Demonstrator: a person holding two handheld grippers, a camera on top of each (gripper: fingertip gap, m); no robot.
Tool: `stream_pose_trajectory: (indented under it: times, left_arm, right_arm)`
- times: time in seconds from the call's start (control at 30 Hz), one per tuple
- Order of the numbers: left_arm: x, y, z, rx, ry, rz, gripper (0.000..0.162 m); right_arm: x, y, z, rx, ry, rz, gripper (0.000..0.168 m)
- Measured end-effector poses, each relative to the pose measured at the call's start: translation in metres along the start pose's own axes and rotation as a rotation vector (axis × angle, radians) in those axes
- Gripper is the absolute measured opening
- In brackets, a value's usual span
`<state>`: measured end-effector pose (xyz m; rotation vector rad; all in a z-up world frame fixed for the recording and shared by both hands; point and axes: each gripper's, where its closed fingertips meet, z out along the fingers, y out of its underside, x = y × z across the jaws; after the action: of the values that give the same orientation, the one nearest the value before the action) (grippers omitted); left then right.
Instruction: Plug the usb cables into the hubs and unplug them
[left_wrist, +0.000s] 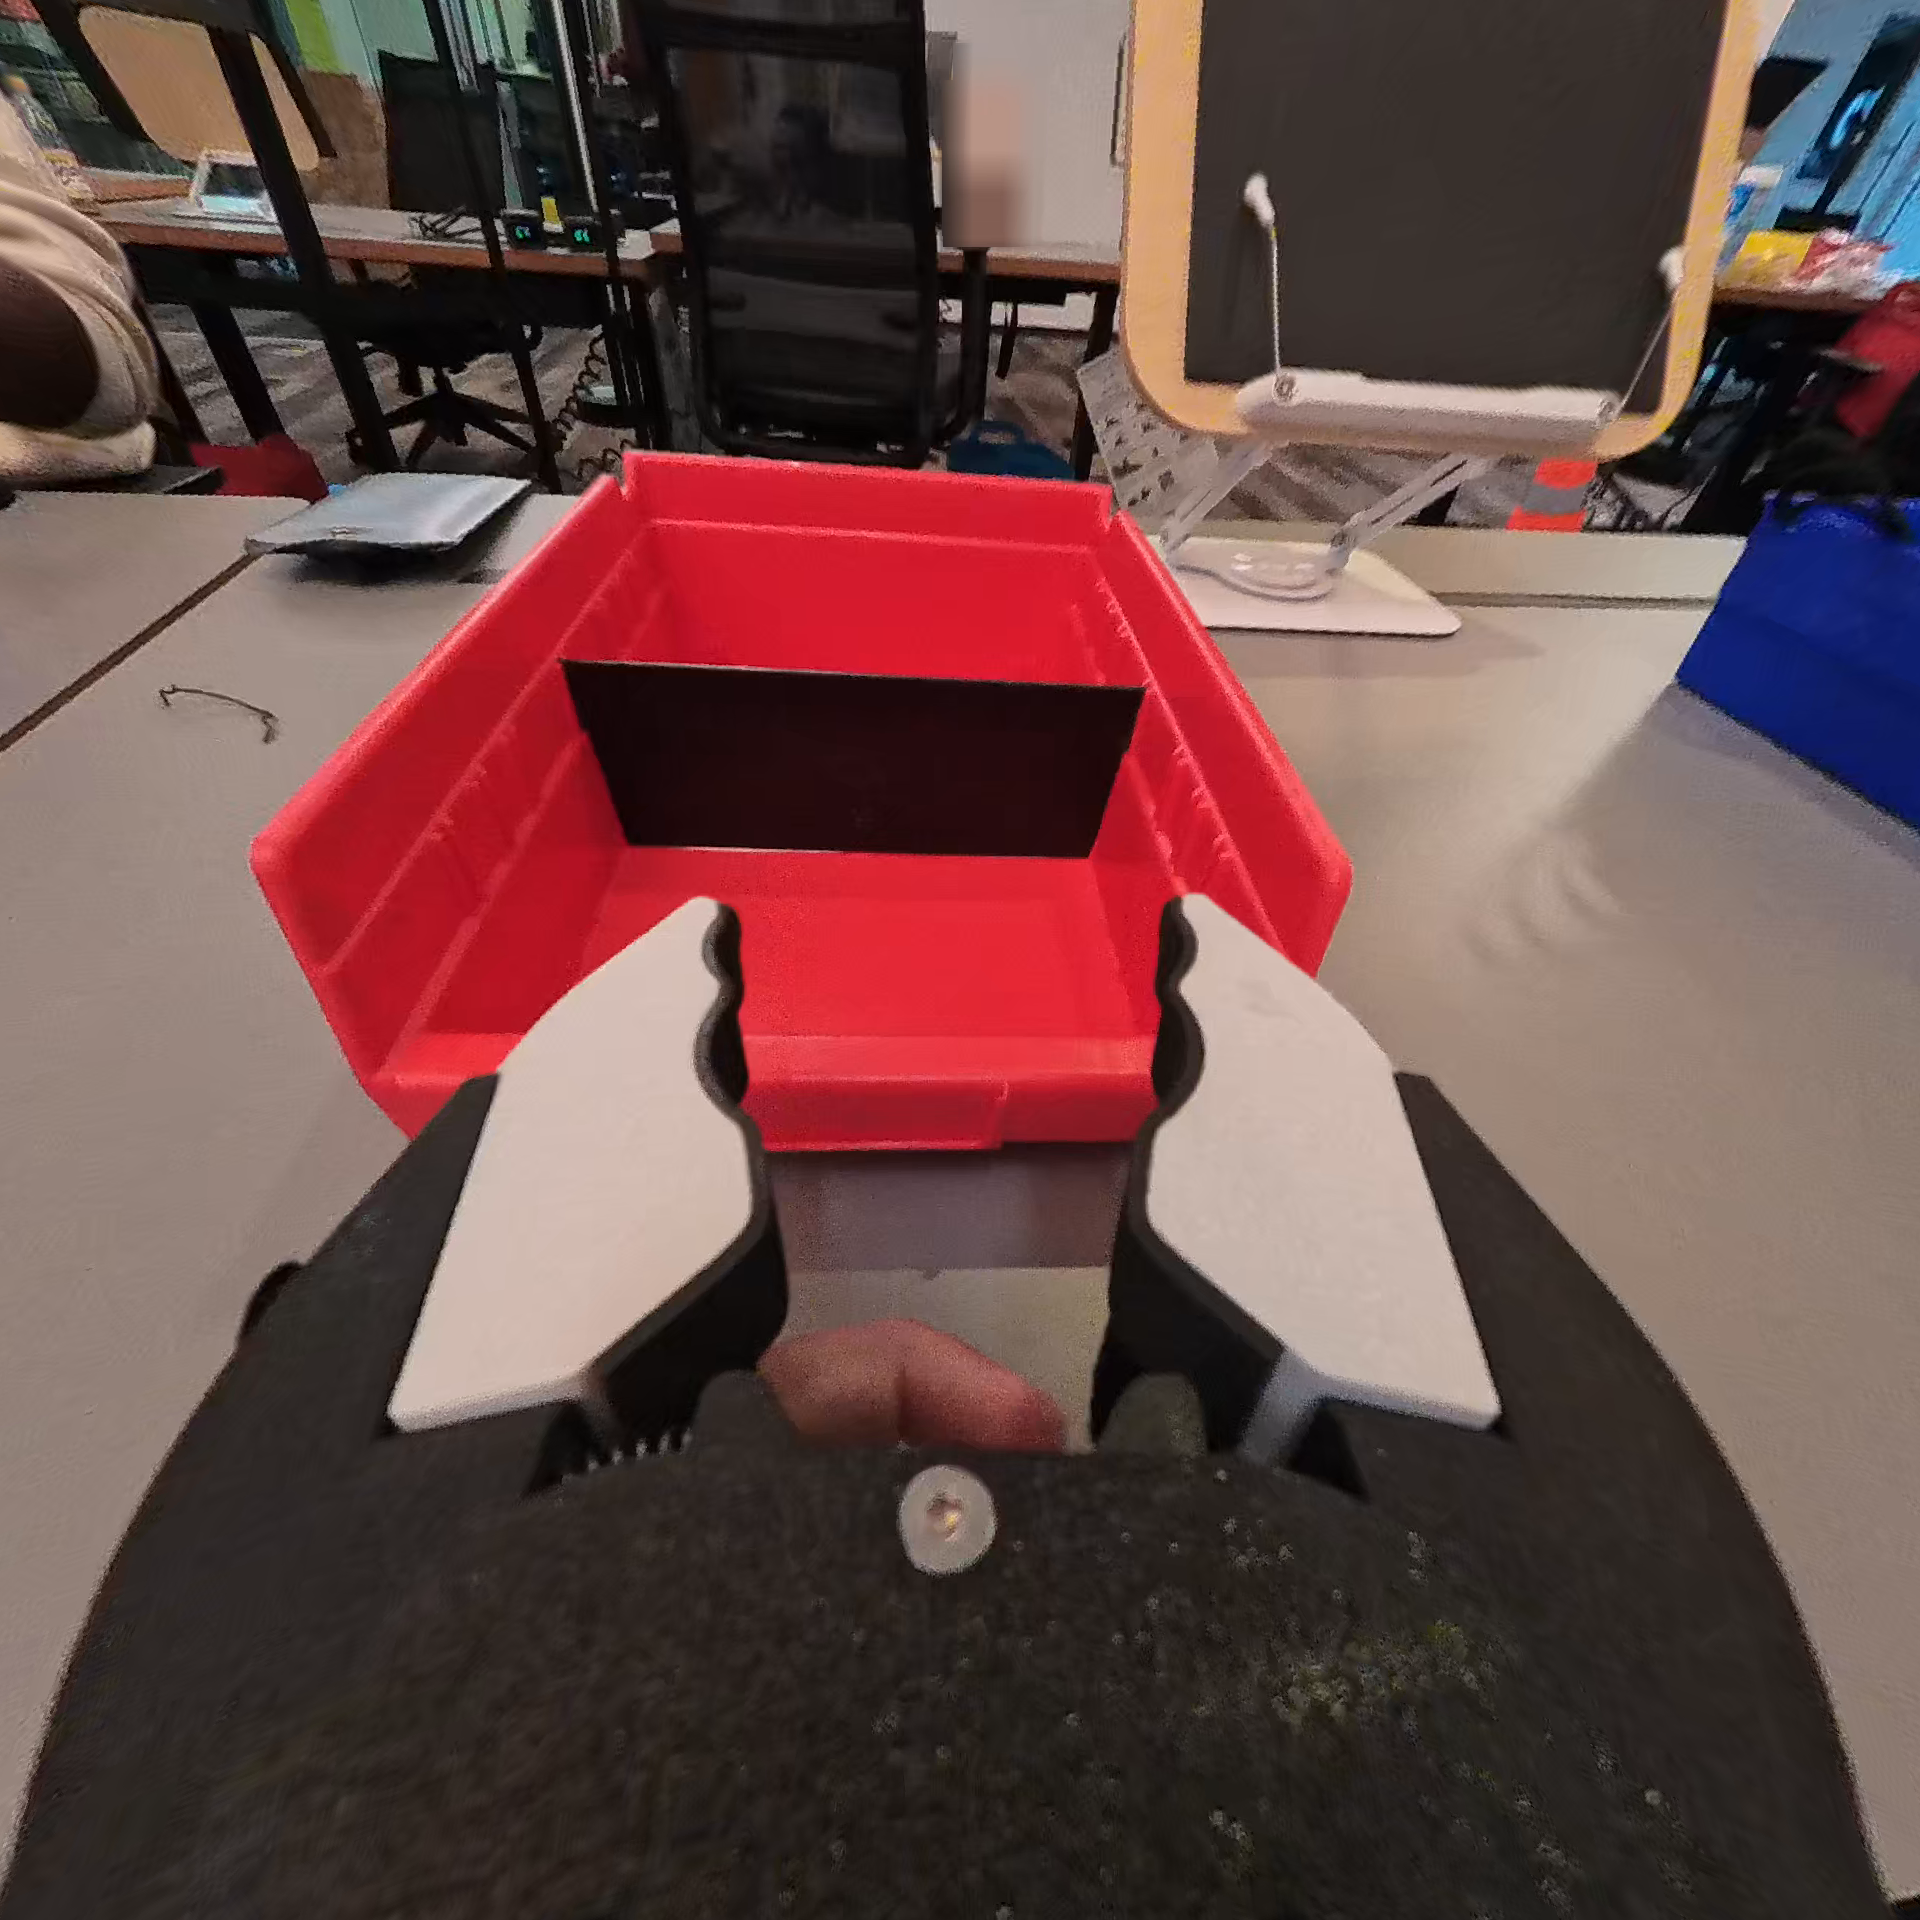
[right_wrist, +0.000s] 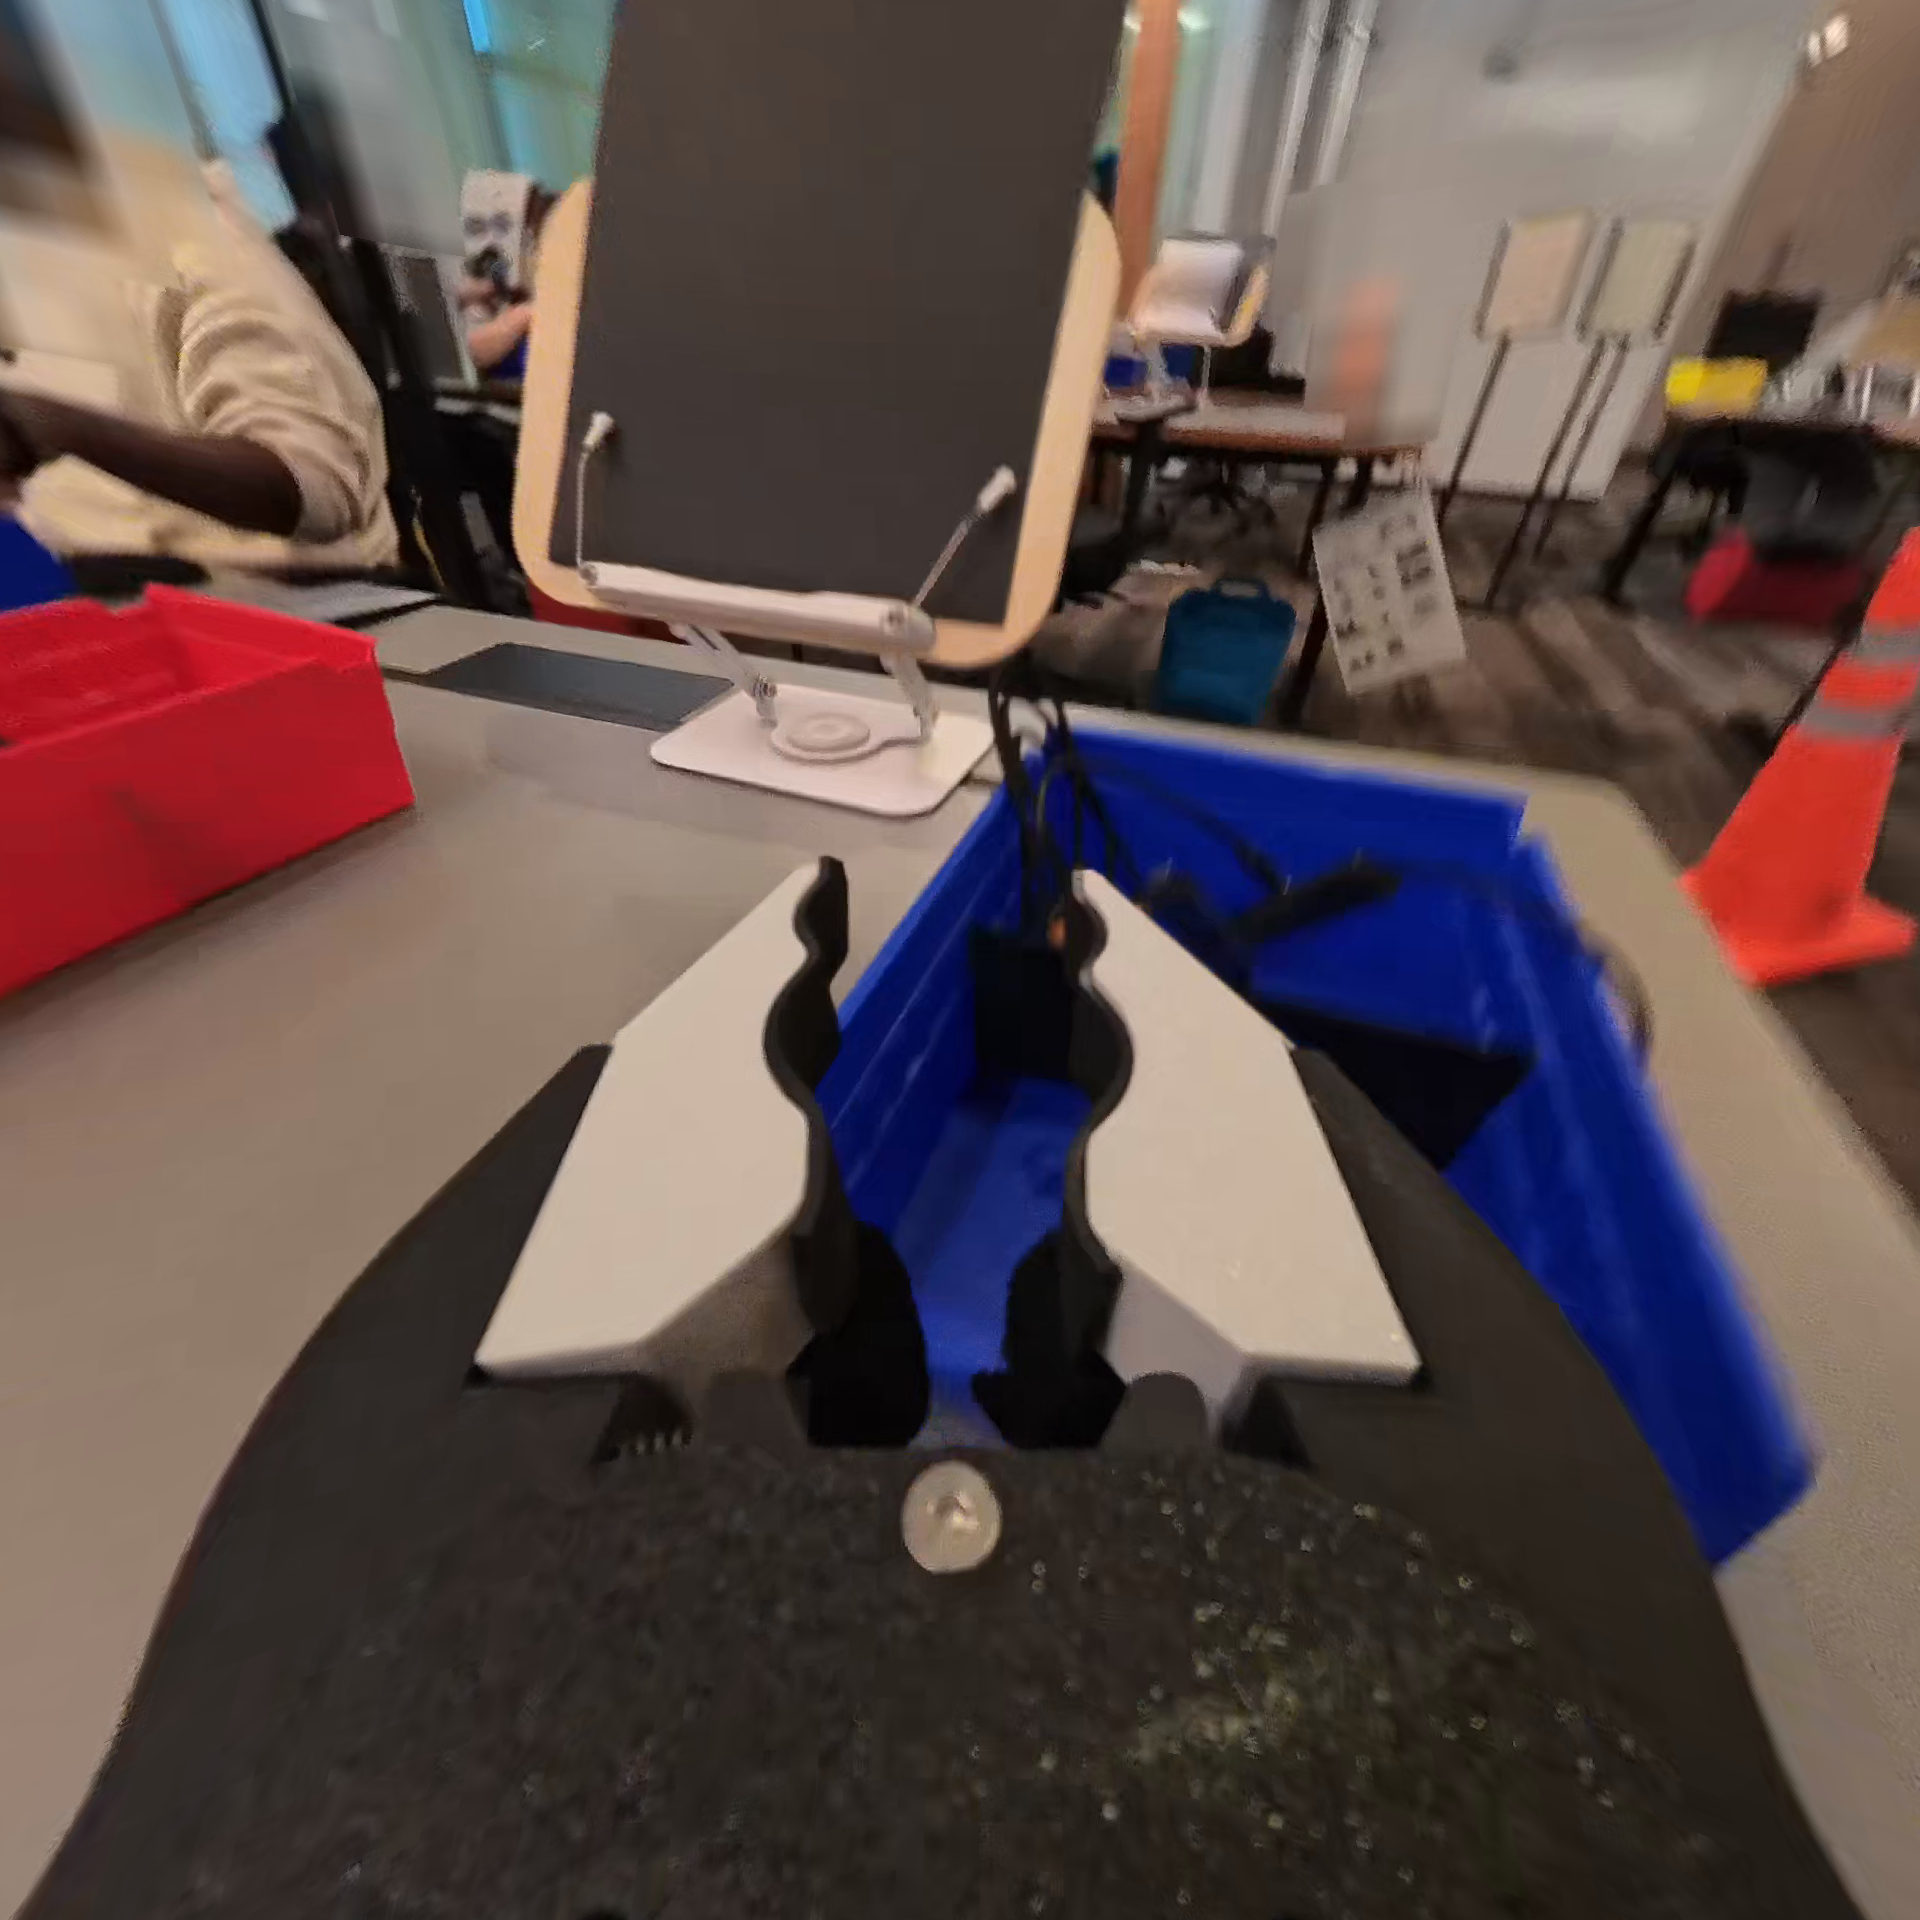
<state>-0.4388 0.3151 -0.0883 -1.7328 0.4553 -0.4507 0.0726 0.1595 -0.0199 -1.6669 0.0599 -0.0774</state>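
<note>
The left gripper gapes wide and empty before the red bin; the right gripper, half open over the blue bin, touches black cables.

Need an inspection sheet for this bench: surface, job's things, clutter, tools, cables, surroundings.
Surface: grey table, bare between the bins.
Job's things: red bin with black divider upright across it, both compartments empty as far as visible; blue bin holding black cables.
Clutter: small black tie, dark pouch, tablet on white stand.
Tools: left tool open, empty, at the red bin's front lip; right tool part open over the blue bin, a cable at its right fingertip, contact unclear.
Cables: rising out of the blue bin.
Surroundings: office chair, orange cone, seated person's sleeve.
</note>
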Motion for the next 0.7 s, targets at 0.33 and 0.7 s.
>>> stream_pose_trajectory:
  times: [0.33,0.7]
  left_arm:
    - [0.002,0.003,0.014,-0.04,-0.067,0.14,0.075]
    - [0.01,-0.002,0.008,-0.015,-0.041,0.135,0.052]
  right_arm:
    - [-0.011,0.076,-0.035,-0.081,0.147,-0.024,0.04]
    - [0.007,0.094,-0.027,-0.162,0.227,-0.046,0.041]
